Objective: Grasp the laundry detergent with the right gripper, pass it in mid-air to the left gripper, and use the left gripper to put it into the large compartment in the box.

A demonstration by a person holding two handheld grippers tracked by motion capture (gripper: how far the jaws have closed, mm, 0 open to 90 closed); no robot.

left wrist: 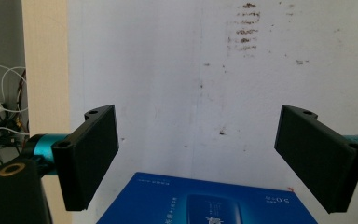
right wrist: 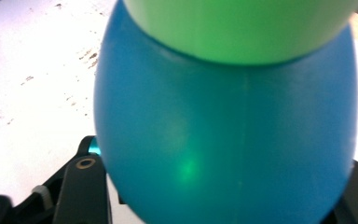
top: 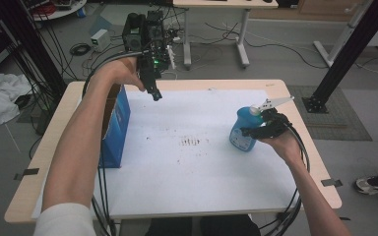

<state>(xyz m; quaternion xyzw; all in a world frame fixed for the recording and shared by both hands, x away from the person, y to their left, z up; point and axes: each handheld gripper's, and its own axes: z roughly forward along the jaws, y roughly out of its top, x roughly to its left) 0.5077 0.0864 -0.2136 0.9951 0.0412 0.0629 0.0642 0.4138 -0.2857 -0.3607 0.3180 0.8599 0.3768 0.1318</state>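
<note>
Here the right gripper [top: 261, 129] has its jaws clamped on the blue bottle [top: 242, 132], which stands on the white sheet [top: 197, 182] near the table's [top: 320, 162] right edge. The left gripper [top: 155, 94], jaws wide apart and holding nothing, hangs above the sheet's far left corner, over the upright blue box [top: 120, 123]. Between them the sheet's middle lies open, marked by brown stains [top: 191, 142].
</note>
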